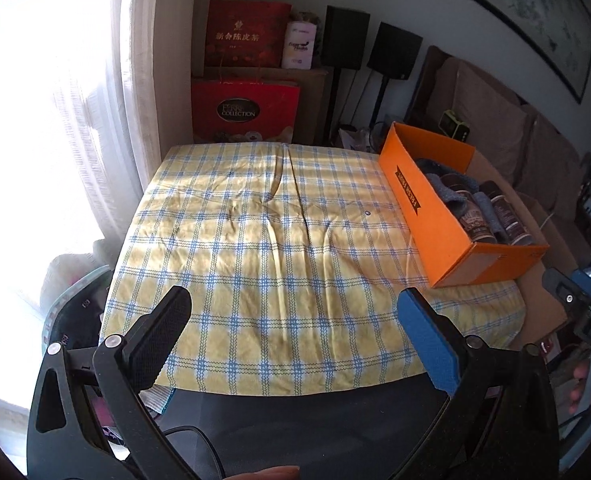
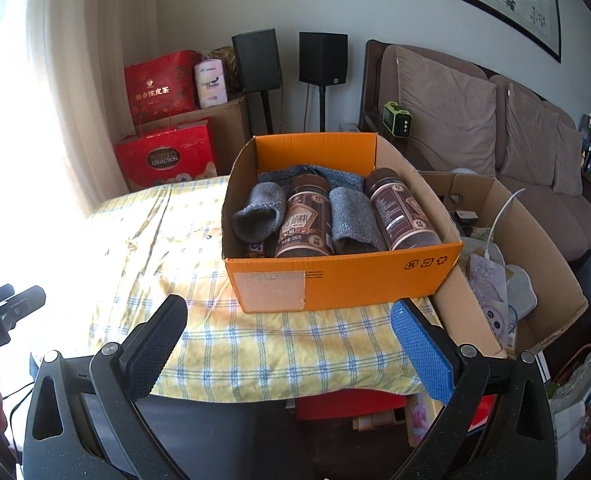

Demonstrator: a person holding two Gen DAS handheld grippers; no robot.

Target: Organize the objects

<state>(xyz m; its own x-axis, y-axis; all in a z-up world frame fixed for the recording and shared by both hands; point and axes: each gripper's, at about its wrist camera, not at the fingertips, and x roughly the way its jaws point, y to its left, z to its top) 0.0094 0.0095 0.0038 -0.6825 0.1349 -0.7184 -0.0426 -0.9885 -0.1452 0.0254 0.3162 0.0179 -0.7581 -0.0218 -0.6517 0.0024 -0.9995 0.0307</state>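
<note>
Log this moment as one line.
left tool open | right tool open | orange cardboard box holds brown jars, grey socks

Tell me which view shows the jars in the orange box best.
The right wrist view: it looks straight into the orange box, so both brown jars lie in full view between grey socks. The left wrist view is oblique; the box wall hides much of them.

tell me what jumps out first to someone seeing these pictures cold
The orange cardboard box grabs the eye, sitting at the right edge of the yellow-and-blue checked cloth. Inside lie two brown jars on their sides among grey socks. Both the left gripper and right gripper hang open and empty at the near edge, with red gift bags stacked by the bright curtain.
</note>
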